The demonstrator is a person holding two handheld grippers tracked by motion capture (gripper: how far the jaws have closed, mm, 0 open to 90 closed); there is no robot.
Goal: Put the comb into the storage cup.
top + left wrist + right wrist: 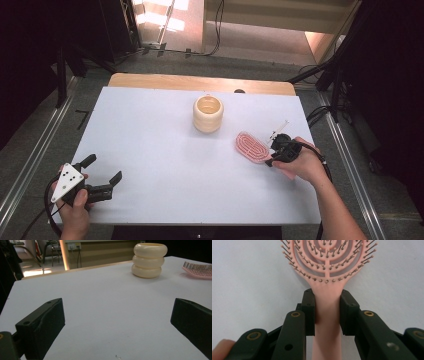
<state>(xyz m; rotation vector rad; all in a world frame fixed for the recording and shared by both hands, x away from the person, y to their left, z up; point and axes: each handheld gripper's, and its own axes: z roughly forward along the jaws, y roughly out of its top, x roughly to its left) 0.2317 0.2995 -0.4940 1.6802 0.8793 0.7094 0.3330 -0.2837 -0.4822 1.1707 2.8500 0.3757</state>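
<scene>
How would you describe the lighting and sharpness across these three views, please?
High view: the table is evenly lit, the surroundings dark, with bright sunlit floor at the top. Left gripper view: dim; the open jaws are soft, the holder sharper. Right gripper view: the brush bristles are crisp under flat light, with a blurred fingertip at the lower left.

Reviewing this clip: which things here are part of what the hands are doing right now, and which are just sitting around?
In play:
- pink hairbrush, handle clamped in the right tongs
- right tongs, shut on that handle

Likely idle:
- cream ringed cup, standing alone mid-table, touched by nothing
- left tongs, open and holding nothing, near the table's front left corner
- white table
</scene>
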